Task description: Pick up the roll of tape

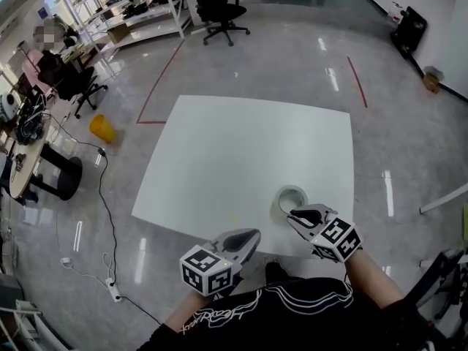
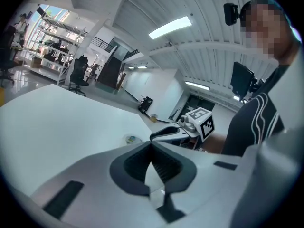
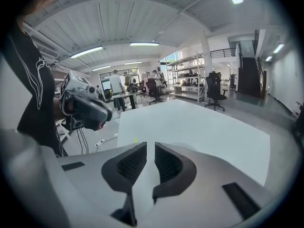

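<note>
Tape roll point(image 1: 291, 198), a pale flat ring with a hollow centre, is lying on its side face on the white square tabletop point(image 1: 219, 159), in the lower right part of the head view and near the table's closest edge. The grey-and-black hand-held right gripper point(image 1: 295, 213) is hovering just below the tape roll in the frame, its tips reaching the ring's near rim; whether they are touching it cannot be determined. In the right gripper view its jaws are standing slightly apart with a narrow gap, and only bare tabletop is showing between them. The matching left gripper point(image 1: 256, 233) is pointing up and to the right over the table's near edge at lower centre, clear of the tape roll. In the left gripper view its jaws are meeting at the tips, with nothing between them, and the tape roll is showing small on the table beyond, left of the other gripper. The glossy grey floor point(image 1: 292, 57) is surrounding the table. A black swivel office chair point(image 1: 219, 6) is standing at top centre, a small yellow container point(image 1: 102, 128) is lying at left, and red floor lines point(image 1: 162, 75) are running past the table's far corners.
</note>
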A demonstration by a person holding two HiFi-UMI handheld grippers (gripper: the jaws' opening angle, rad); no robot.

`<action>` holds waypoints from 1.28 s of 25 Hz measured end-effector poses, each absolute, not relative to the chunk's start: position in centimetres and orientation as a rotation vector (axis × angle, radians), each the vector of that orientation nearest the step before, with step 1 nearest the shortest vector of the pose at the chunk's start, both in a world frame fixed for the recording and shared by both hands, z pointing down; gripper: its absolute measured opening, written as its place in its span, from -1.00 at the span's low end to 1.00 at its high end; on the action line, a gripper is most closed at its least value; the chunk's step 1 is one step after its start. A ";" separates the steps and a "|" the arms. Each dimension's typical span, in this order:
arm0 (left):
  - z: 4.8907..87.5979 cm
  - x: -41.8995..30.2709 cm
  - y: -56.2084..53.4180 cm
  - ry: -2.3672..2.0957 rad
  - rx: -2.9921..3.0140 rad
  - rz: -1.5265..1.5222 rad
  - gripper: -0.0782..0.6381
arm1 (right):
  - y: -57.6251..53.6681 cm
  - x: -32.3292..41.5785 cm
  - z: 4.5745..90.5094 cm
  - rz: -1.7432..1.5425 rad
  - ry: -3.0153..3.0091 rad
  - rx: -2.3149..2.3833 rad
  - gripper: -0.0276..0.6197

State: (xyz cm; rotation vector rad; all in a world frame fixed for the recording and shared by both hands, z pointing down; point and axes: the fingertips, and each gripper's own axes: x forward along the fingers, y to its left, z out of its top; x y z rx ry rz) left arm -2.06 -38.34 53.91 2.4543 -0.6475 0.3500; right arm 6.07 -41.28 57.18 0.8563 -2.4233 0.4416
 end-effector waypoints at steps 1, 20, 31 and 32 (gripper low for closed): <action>54.2 -2.0 -38.8 -0.647 2.449 0.351 -0.77 | -41.6 6.0 57.7 0.436 -2.411 0.842 -0.79; 56.7 -3.0 -39.9 -0.687 2.347 0.310 -0.77 | -42.8 6.7 66.9 0.155 -1.972 0.591 -0.53; 57.0 -4.8 -38.2 -0.719 2.326 0.299 -0.77 | -42.4 6.0 67.6 0.121 -1.894 0.516 -0.61; 56.9 -5.1 -38.1 -0.722 2.326 0.297 -0.77 | -42.4 5.7 67.6 0.127 -1.899 0.517 -0.62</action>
